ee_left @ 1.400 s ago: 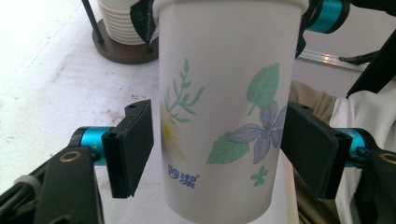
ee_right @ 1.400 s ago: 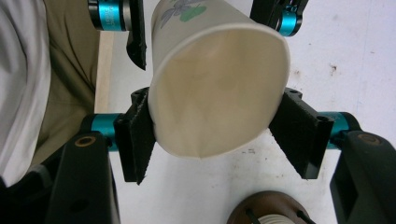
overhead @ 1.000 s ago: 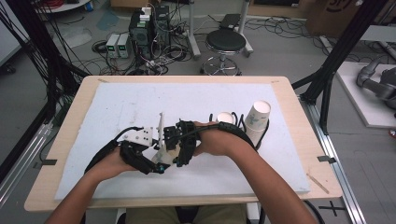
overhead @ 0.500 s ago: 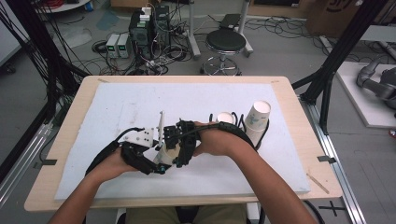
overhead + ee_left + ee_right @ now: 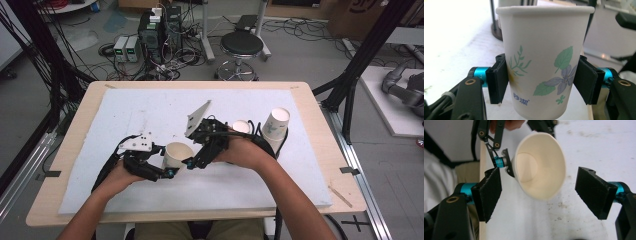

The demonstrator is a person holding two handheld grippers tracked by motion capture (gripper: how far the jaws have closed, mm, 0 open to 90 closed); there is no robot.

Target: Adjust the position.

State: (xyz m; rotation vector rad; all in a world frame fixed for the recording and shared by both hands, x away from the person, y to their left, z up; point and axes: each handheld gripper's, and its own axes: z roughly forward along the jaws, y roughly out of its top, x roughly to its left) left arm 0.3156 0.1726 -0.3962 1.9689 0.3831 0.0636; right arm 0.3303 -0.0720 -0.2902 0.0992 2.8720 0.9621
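Paper cup [image 5: 544, 62]: upright, clamped at mid-wall by left gripper [image 5: 167, 167]
Right gripper [image 5: 537, 195]: jaws just opened wide, holding nothing, cup mouth ahead of them
Spare cups [image 5: 276, 125]: well right, on mat

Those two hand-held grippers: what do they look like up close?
Both the left gripper and the right gripper are black metal frames with black padded jaws on bright blue pins and brass rivets. Each carries a grey three-cornered plate on top and trails black cables.

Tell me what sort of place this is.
Probably a robotics lab or recording workshop: black frame struts flank the table, electronics boxes and cables cover the floor, and a stool stands behind.
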